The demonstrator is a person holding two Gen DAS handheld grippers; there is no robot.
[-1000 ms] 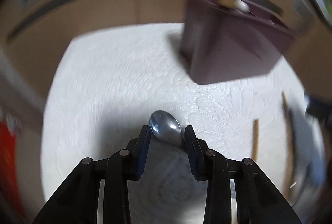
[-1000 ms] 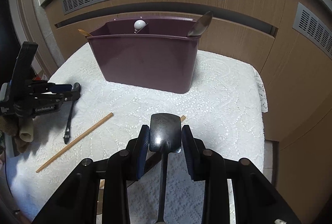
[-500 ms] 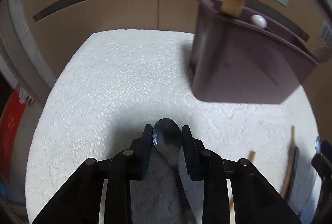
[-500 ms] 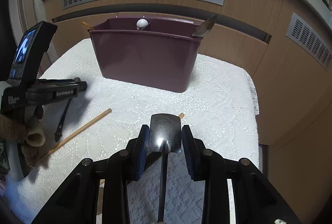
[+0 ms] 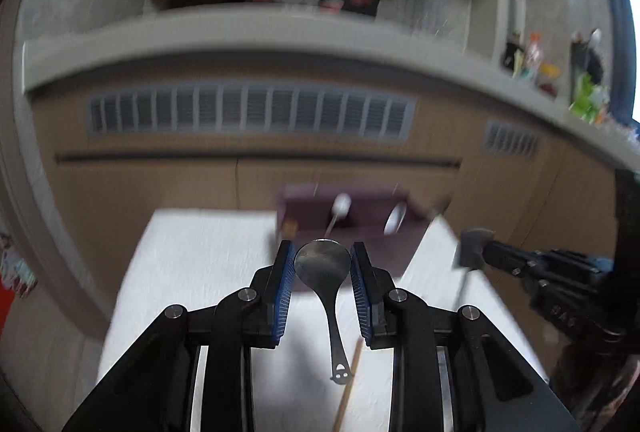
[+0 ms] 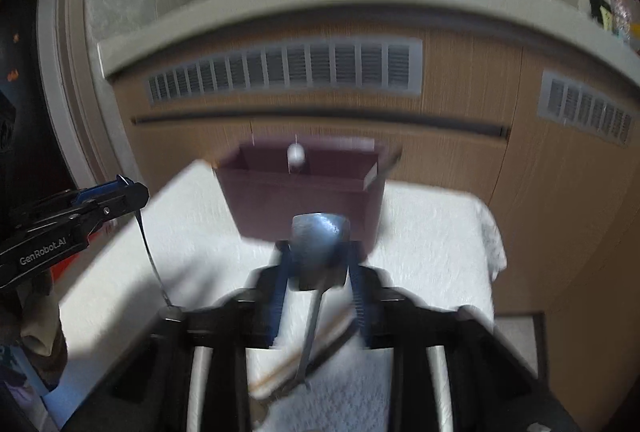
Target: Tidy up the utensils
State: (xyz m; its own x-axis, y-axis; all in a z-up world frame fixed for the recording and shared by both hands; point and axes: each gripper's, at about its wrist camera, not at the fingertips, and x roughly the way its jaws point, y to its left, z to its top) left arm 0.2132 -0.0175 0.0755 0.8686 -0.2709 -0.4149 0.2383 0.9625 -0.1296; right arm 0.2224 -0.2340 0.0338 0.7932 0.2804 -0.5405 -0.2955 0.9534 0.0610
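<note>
Left wrist view: the left gripper (image 5: 322, 264) sits at lower centre of the frame, its blue-padded jaws clamped on the bowl of a metal spoon (image 5: 323, 266). The spoon's handle hangs down between the fingers toward the bottom of the frame, above the white cloth (image 5: 192, 272) covering the table. A wooden chopstick (image 5: 347, 384) lies on the cloth at lower centre, just right of the handle's tip. Directly behind the spoon, in mid-frame, stands the purple utensil bin (image 5: 360, 216), blurred, with a white-tipped utensil (image 5: 342, 204) rising from it. At the right edge the right gripper (image 5: 480, 252) enters the frame, gripping a dark square-headed spatula (image 5: 474, 246).

Right wrist view: the right gripper (image 6: 318, 264), blurred, occupies lower centre, its jaws clenched on the head of the spatula (image 6: 320, 244), whose handle drops toward the bottom of the frame. Chopsticks (image 6: 296, 368) lie on the cloth (image 6: 432, 252) below it. The bin (image 6: 300, 192) stands just beyond the spatula head, open top visible, the white-tipped utensil (image 6: 296, 153) inside. At the left edge the left gripper (image 6: 124, 198) appears, the thin spoon (image 6: 150, 256) handle hanging from it. Wooden cabinet panels with vent grilles (image 6: 288, 66) fill the background.
</note>
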